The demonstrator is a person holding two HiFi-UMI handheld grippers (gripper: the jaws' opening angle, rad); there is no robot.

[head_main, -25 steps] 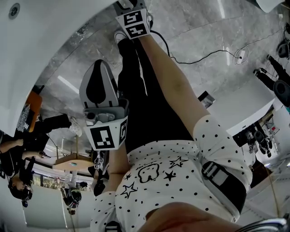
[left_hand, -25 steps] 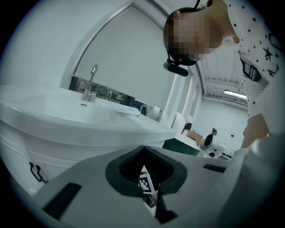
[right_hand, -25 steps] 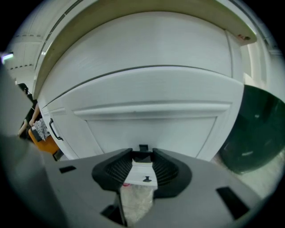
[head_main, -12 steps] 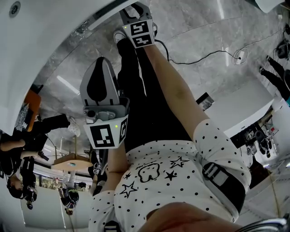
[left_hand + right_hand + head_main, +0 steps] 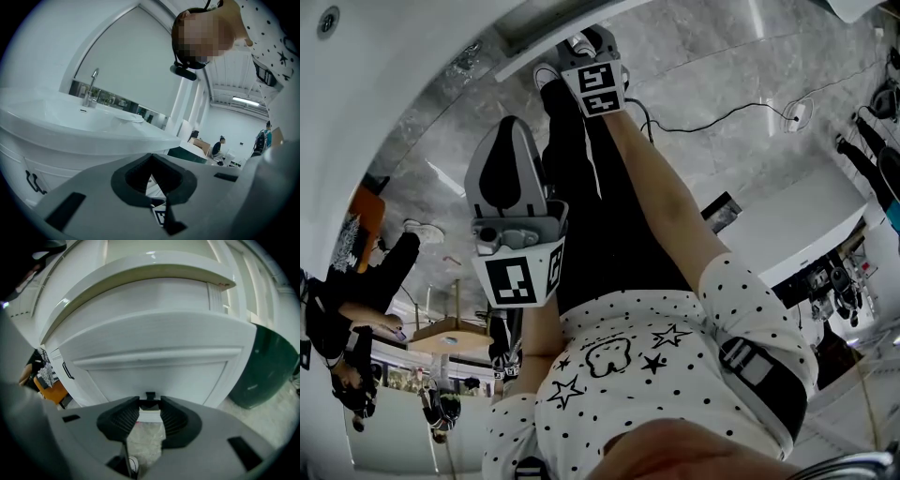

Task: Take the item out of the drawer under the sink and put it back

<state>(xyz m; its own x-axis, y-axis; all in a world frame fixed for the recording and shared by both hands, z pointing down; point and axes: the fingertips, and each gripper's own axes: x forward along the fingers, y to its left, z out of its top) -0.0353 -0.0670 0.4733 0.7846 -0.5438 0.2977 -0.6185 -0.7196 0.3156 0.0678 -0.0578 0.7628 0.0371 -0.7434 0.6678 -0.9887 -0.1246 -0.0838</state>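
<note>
In the right gripper view a white drawer front [image 5: 154,366] of the vanity fills the frame. Its small black handle [image 5: 150,396] sits between the tips of my right gripper [image 5: 150,405], whose jaws are closed on it. In the head view that right gripper [image 5: 584,45] is at the top, against the white drawer edge [image 5: 544,42], which stands out from the cabinet. My left gripper [image 5: 512,127] is held lower left, shut and empty, well away from the drawer. The left gripper view shows the white sink [image 5: 93,122] and its faucet [image 5: 91,91]. Whatever is inside the drawer is hidden.
A dark green bin [image 5: 267,366] stands right of the vanity. Another black handle [image 5: 68,370] is on the panel to the left, with an orange object [image 5: 56,391] beyond it. A black cable [image 5: 722,117] lies on the marbled floor. Other people are in the background.
In the head view my right gripper has moved toward me, and the white drawer edge has come out with it. The left gripper has stayed still.
</note>
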